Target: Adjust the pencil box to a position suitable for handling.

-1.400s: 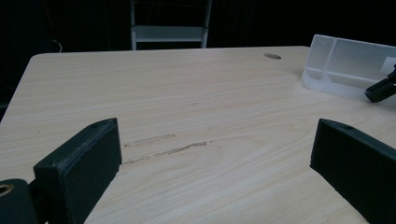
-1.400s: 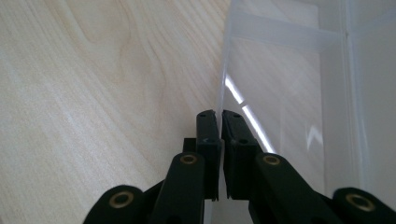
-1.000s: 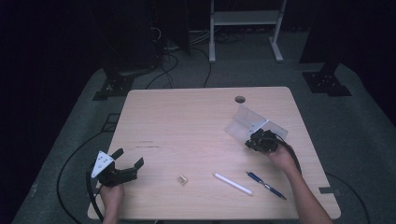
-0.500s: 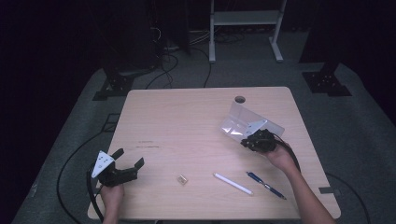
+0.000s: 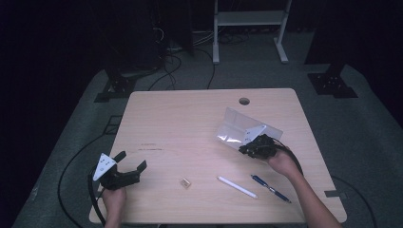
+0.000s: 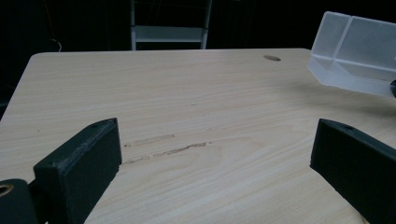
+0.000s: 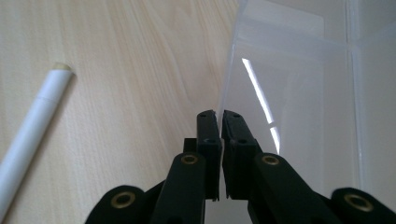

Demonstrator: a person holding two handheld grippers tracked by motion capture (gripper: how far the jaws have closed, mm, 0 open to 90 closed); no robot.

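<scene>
Your right gripper [image 5: 247, 148] has its fingers clamped on the wall of a clear plastic box [image 5: 240, 127], tilted near the right edge of the surface [image 5: 180, 118]; your left gripper [image 5: 130, 161] waits, fingers apart, by the near-left corner. Keep the pinch firm and lift slowly, clear of the white pen [image 5: 236, 186]
</scene>
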